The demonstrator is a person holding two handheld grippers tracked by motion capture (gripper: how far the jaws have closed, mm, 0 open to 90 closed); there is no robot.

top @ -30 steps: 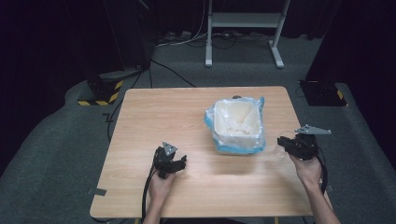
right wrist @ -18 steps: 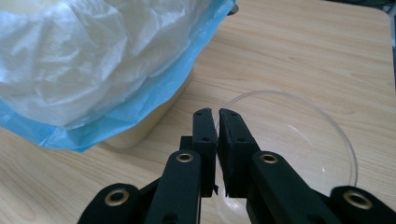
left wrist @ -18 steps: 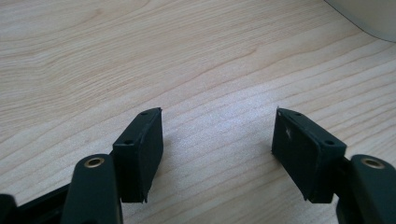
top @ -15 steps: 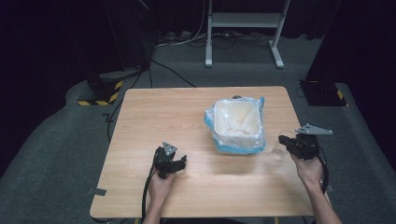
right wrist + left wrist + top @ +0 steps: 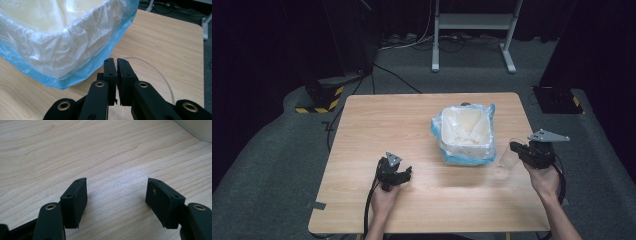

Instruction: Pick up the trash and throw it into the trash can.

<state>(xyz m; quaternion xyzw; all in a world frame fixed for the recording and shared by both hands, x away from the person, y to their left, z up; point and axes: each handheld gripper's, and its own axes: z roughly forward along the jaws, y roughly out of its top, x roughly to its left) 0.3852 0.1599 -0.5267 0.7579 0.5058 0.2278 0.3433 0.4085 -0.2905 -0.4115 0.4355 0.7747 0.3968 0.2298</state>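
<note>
Setting: a dim lab or studio recording space
Floor: grey carpet [image 5: 272, 165], loose cables [image 5: 402, 82], hazard-striped base [image 5: 319, 97]
Backdrop: black curtains [image 5: 257, 45], white metal stand [image 5: 472, 22]
Centre: lone wooden worktop [image 5: 377, 125]

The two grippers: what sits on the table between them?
In the high view, the lined bin stands between the left gripper and the right gripper, which pinches a clear cup.

A light wooden table [image 5: 377, 125] is standing on grey carpeted floor [image 5: 272, 170] in a dark room. Beyond its far edge, a white metal stand [image 5: 472, 22] is resting on two legs, with cables [image 5: 412, 42] trailing around its base. To the far left, a yellow-and-black striped block [image 5: 319, 102] is lying on the floor. A dark flat base [image 5: 557, 97] is sitting off the table's far right corner.
</note>
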